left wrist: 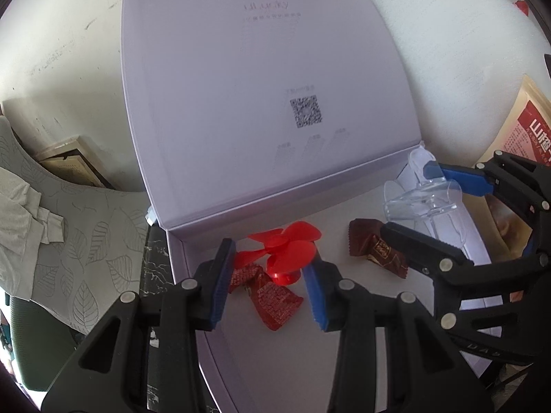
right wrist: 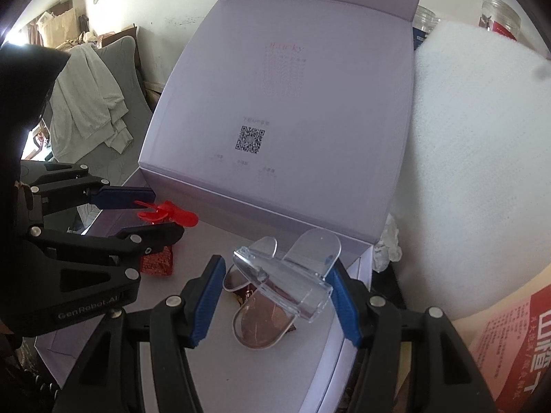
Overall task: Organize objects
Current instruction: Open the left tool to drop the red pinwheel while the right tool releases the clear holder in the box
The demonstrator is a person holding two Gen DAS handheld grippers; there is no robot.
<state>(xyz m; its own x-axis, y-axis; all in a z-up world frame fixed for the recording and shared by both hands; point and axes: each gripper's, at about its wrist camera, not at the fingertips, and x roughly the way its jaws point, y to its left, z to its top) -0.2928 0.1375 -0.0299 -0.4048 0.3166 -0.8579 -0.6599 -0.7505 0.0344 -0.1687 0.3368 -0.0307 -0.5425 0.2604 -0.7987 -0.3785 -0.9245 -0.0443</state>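
Observation:
An open lilac box (left wrist: 330, 206) (right wrist: 206, 241) has its lid (left wrist: 241, 86) standing upright at the back. On its floor lie a red-wrapped candy (left wrist: 275, 303) (right wrist: 156, 261) and a brown-wrapped candy (left wrist: 375, 251). My left gripper (left wrist: 272, 261) (right wrist: 165, 213) is low over the box's left side. Its blue pads press the blades of a red propeller (left wrist: 282, 251) (right wrist: 168, 213) above the red candy. On the box's right side, my right gripper (right wrist: 277, 268) (left wrist: 408, 199) is shut on a clear plastic stand (right wrist: 282, 275) (left wrist: 420, 199). The stand's lower disc partly covers the brown candy.
White foam (left wrist: 447, 51) (right wrist: 465, 137) leans behind the box on the right. A tan and red snack bag (left wrist: 527, 130) (right wrist: 509, 337) lies right of the box. A leaf-pattern cushion (left wrist: 86, 241) and a chair with draped cloth (right wrist: 89, 103) are on the left. Jars (right wrist: 499, 13) stand far back.

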